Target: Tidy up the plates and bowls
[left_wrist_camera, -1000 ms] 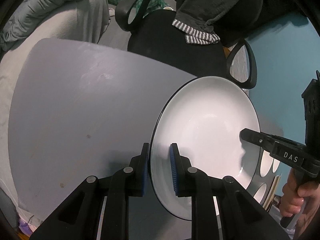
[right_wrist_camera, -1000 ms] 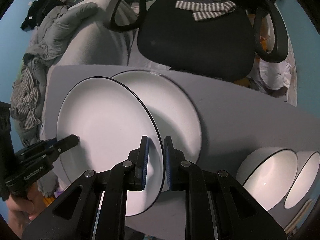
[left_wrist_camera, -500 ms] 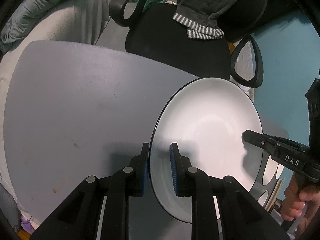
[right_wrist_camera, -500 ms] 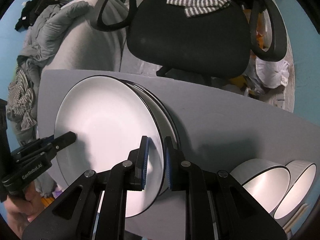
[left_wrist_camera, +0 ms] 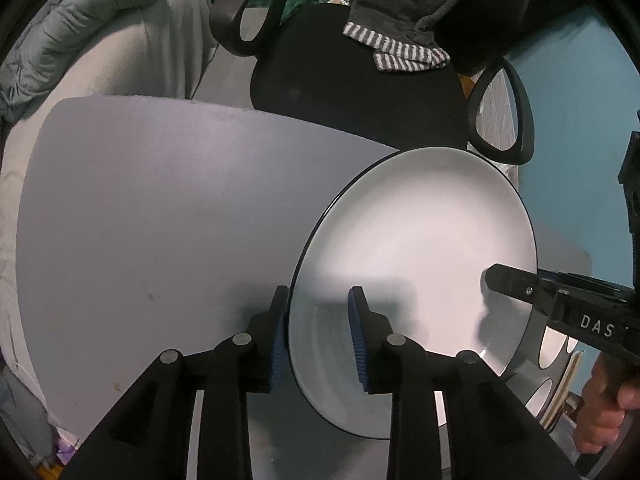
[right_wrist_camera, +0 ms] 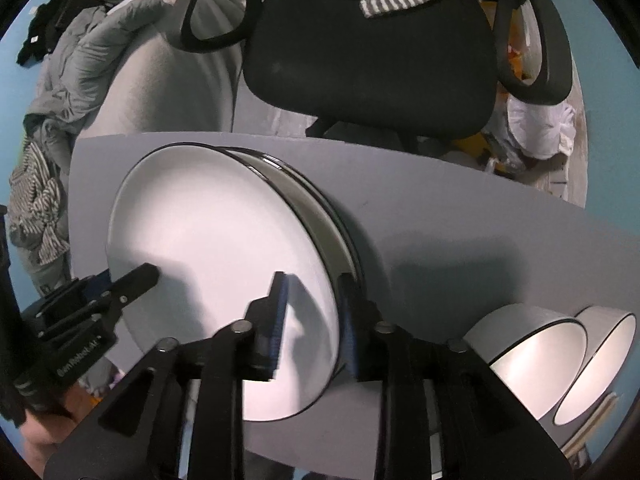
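Observation:
A white plate with a black rim lies on top of a second plate on the grey table. It also shows in the right wrist view. My left gripper straddles its left rim, jaws spread, fingers off the rim. My right gripper straddles the right rim, jaws spread wide and clear of it. Two white bowls stand at the right.
A black office chair with a striped cloth stands behind the table. A grey sofa with clothes is at the left. The table's left half is bare. The blue wall is at the right.
The held plate came down onto the second plate. Both grippers then opened and let go of its rim.

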Demonstrator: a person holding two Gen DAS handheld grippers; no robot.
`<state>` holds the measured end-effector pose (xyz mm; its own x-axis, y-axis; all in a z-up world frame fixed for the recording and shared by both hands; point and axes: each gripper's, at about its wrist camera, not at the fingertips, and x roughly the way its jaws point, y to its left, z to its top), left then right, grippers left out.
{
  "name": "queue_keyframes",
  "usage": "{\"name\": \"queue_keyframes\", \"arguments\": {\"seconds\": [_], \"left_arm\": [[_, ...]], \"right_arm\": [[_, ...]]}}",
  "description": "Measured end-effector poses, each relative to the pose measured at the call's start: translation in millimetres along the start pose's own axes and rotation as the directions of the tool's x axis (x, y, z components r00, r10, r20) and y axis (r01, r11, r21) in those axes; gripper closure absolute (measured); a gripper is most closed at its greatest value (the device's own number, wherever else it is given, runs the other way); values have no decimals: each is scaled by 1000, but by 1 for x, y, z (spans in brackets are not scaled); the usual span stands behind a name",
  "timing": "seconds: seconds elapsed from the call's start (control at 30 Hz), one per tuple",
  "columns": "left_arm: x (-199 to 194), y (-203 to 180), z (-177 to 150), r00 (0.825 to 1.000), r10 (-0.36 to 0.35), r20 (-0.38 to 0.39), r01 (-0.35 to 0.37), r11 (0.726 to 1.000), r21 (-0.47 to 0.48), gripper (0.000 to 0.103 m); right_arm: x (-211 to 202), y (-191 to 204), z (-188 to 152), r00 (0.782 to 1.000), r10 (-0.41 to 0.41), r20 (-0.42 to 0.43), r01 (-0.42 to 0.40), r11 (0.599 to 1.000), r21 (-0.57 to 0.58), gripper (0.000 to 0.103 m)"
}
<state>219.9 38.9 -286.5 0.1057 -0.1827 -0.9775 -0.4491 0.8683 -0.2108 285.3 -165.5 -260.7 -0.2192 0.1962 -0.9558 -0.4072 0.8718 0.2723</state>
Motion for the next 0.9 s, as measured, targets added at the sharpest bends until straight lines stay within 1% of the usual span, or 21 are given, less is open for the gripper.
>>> {"name": "queue_keyframes", "arguments": {"seconds": [0.1,0.17,0.23,0.33,0.37,0.4,0.43,0.47,0.53,0.57,0.7,0.83,0.9], "left_arm": [[-2,-2,0,1000,0,9,0,1000,7,69],[-3,-2,0,1000,-4,7,4,1000,11,64],[-3,-2,-2,1000,-9,9,9,1000,6,64],[-3,-2,-5,1000,-19,7,19,1000,-3,64],[-4,-3,-6,1000,-17,9,17,1000,-3,63],[-4,-4,-7,1000,-14,11,14,1000,-1,62],[-5,-5,-8,1000,-14,14,14,1000,0,61],[-7,-6,-8,1000,-13,18,13,1000,2,61],[-10,-7,-10,1000,-10,28,10,1000,4,61],[-13,-7,-11,999,-10,33,10,1000,5,60],[-32,-10,-17,996,-2,86,1,1000,13,52],[-61,-16,-26,987,2,160,-8,999,34,47],[-71,-20,-30,984,3,181,-11,999,46,44]], "right_arm": [[-4,1,-1,1000,-18,-3,18,1000,1,71],[-5,2,-2,1000,-25,-2,25,1000,-2,70],[-6,3,-3,1000,-28,-5,28,1000,-7,67],[-8,6,-5,999,-45,-5,45,999,-17,66],[-10,7,-5,998,-59,1,59,998,-22,66],[-11,7,-5,996,-91,10,92,995,-29,62],[-12,8,-6,992,-123,19,124,992,-36,60],[-13,10,-6,991,-132,28,133,990,-42,60],[-15,11,-7,994,-104,26,105,994,-41,60],[-17,12,-8,994,-107,31,108,993,-42,60],[-26,19,-13,987,-139,76,143,988,-60,60],[-44,25,-20,977,-161,138,171,983,-66,49],[-55,27,-25,969,-178,174,191,980,-61,47]]}}
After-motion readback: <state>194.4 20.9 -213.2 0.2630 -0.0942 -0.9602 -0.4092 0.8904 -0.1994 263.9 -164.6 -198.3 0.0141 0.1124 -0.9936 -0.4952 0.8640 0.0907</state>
